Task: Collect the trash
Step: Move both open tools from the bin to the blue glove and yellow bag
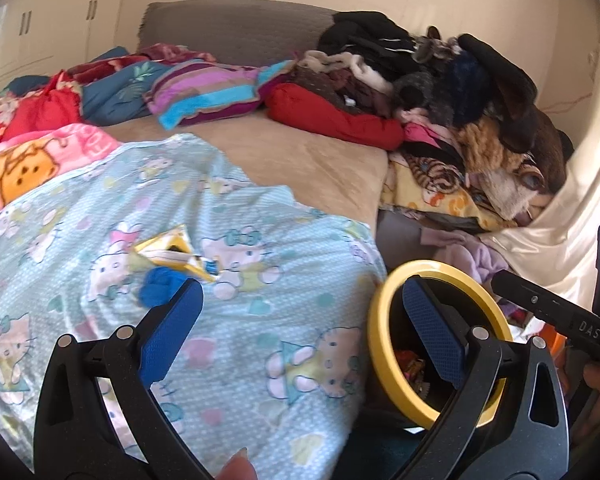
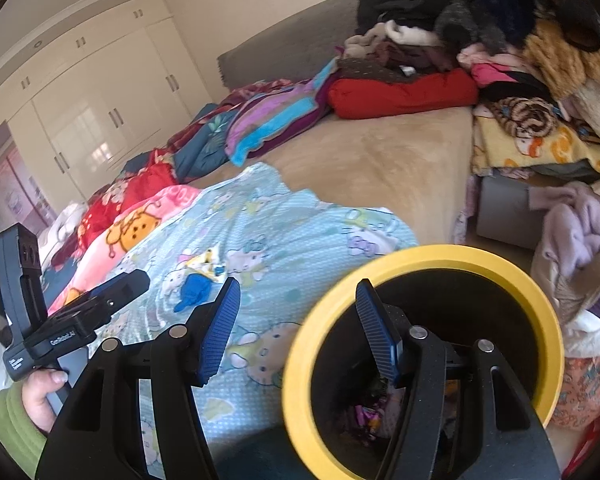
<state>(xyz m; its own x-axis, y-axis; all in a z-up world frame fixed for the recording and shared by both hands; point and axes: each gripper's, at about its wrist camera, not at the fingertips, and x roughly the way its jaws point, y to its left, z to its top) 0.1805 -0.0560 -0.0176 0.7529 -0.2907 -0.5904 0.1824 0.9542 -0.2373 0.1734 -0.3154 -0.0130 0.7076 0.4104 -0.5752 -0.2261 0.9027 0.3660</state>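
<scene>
A yellow and white crumpled wrapper [image 1: 172, 254] and a blue crumpled scrap [image 1: 160, 285] lie on the light blue cartoon-print blanket [image 1: 260, 280]. They also show in the right wrist view: the wrapper [image 2: 204, 261] and the blue scrap [image 2: 194, 286]. A black bin with a yellow rim [image 1: 384, 320] stands beside the bed and holds coloured wrappers; its rim fills the right wrist view [image 2: 540, 300]. My left gripper [image 1: 304, 300] is open and empty, its left finger just short of the blue scrap. My right gripper [image 2: 298, 312] is open and empty, its right finger over the bin's mouth.
A beige bed sheet [image 1: 300, 152] lies beyond the blanket. A tall heap of clothes [image 1: 440, 80] sits at the back right, with folded bedding [image 1: 200, 88] at the back left. White wardrobes [image 2: 100, 100] line the left wall. More clothes [image 2: 580, 240] lie beside the bin.
</scene>
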